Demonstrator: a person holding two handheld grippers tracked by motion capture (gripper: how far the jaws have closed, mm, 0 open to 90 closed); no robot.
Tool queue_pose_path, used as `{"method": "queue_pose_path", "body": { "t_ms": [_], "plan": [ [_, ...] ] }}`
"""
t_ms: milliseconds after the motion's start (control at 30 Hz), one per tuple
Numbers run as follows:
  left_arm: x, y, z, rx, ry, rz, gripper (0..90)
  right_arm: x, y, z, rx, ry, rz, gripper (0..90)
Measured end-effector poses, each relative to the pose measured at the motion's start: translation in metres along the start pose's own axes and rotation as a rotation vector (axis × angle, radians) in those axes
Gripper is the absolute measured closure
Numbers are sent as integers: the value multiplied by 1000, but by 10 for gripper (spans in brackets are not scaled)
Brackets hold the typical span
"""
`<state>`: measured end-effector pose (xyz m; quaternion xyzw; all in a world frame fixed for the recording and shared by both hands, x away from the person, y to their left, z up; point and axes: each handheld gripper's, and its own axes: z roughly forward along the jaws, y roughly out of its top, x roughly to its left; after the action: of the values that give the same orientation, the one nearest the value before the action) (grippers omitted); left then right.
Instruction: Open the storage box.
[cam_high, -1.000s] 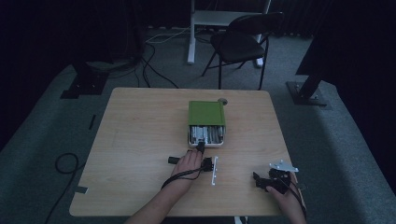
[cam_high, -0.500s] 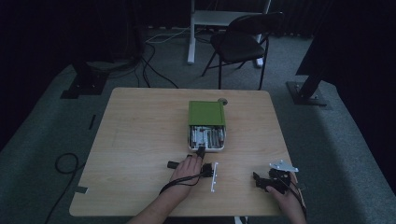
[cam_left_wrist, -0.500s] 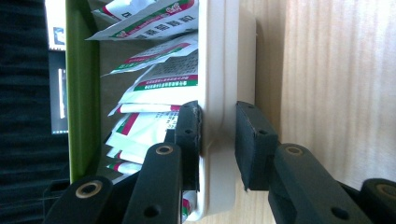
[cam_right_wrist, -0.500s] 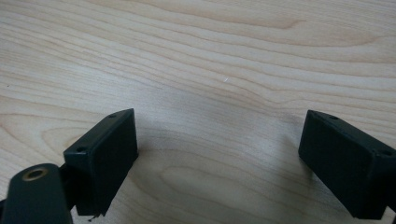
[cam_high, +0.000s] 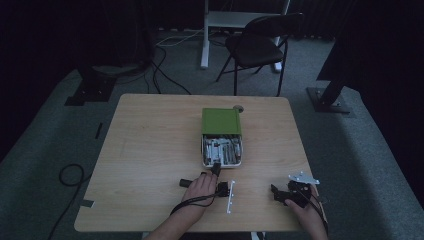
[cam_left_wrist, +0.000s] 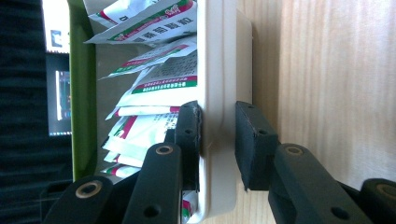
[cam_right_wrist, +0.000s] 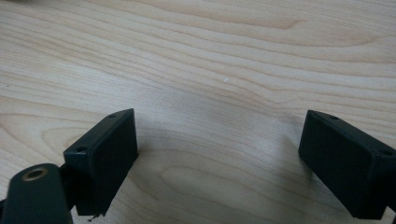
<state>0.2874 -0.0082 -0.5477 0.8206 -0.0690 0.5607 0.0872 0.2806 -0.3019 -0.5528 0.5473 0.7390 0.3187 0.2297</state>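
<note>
**A:** So where's the box (cam_high: 221, 145) sitting? Middle of the table (cam_high: 150, 145), a bit right of centre. It's a long rectangle and its long axis runs away from the person, towards the far edge. The green lid (cam_high: 221, 121) covers the far half; the near half is open.

**B:** Yeah, and in the left gripper view the whole thing looks tipped sideways since the camera's rolled. The wall is smooth cream plastic with rounded corners, the lid edge glossy green.

**A:** What's in it?

**B:** Sachets (cam_left_wrist: 159, 88), flat white paper ones with red and green bands, stacked loose and a bit crumpled.

**A:** Left gripper (cam_left_wrist: 217, 140)?

**B:** Pinching the near end wall of the box: one pad inside against the sachets, the other outside. A sliver of gap shows by the outer pad, but it's clamped as far as it goes.

**A:** Right gripper (cam_right_wrist: 219, 163)?

**B:** Jaws spread wide over bare wood grain, nothing between them, well off to the right of the box.
</note>
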Motion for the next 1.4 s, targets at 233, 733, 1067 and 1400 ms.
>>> {"method": "queue_pose_path", "body": {
  "t_ms": [233, 733, 1067, 1400],
  "plan": [
    [-5, 0, -10, -13, -6, 12, 730, 0, 0, 0, 0, 0, 0, 111],
    [-14, 0, -24, -28, 0, 20, 731, 0, 0, 0, 0, 0, 0, 111],
    [-17, 0, -30, -39, 8, 24, 730, 0, 0, 0, 0, 0, 0, 111],
    [-19, -1, -36, -43, 3, 31, 731, 0, 0, 0, 0, 0, 0, 111]
  ]
}}
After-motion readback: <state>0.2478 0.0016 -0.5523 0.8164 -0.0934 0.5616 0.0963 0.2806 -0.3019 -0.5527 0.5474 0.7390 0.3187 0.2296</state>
